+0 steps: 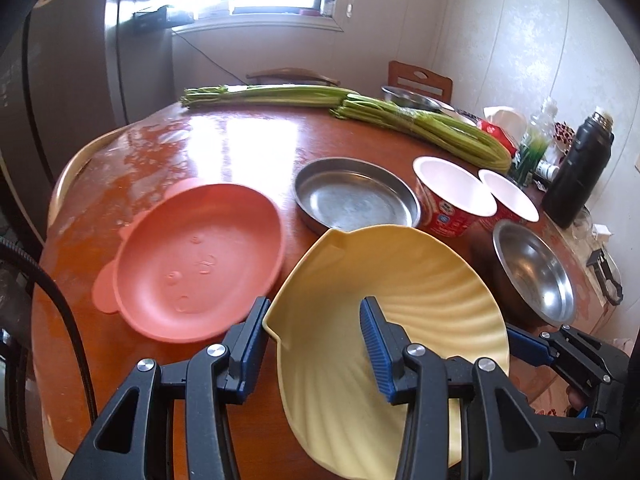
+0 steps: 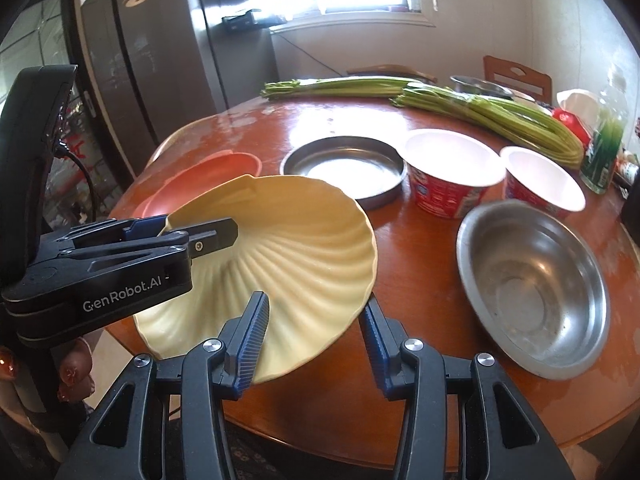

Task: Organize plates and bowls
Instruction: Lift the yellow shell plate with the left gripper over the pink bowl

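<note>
Now the pale yellow shell-shaped ribbed plate [image 1: 404,296] hangs tilted above the near edge of the round reddish-brown wooden table [image 1: 240,148], carried by both claws at once. The left gripper [image 1: 316,340] has its two blue-padded fingers clamped across the plate's notched near rim, one pad on the outside and one inside the ribbed hollow. Seen from the right wrist, that same left gripper [image 2: 192,232] bites the plate's left edge from the side. The right gripper [image 2: 316,340] is closed on the plate's lower rim [image 2: 280,280], one pad over the ribbed face and the other beneath the edge.

Just beyond the yellow plate on its left lies a salmon-pink plastic plate with small ear-like tabs [image 1: 200,260], flat on the table. Behind the yellow plate sits a shallow round steel pan [image 1: 356,196]. To its right stand two red paper bowls with white insides [image 1: 452,196], side by side and nearly touching. A deeper stainless steel bowl [image 1: 532,272] rests near the table's right edge, just beside the yellow plate. Farther back lie two bundles of long green stalks [image 1: 420,124], and a black thermos flask [image 1: 580,168] stands at the far right
</note>
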The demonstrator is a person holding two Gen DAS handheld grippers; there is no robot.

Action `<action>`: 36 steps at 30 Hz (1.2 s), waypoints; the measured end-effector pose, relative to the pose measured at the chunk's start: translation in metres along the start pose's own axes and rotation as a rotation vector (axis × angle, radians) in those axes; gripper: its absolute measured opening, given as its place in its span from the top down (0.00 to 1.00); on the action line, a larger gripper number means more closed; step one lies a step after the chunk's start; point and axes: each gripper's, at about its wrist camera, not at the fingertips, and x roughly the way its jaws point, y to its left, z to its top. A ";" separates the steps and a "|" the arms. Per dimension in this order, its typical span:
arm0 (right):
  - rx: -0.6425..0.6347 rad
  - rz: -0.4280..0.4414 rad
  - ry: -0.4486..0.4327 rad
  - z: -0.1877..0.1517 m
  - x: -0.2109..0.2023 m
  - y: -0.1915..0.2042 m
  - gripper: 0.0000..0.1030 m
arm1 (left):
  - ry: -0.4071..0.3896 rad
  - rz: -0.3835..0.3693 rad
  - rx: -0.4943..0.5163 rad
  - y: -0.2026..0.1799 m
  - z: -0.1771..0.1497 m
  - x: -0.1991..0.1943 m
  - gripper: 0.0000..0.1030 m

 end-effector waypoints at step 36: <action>-0.133 0.110 -0.031 0.090 0.093 0.082 0.53 | -0.034 0.209 -0.116 0.119 0.043 0.015 0.55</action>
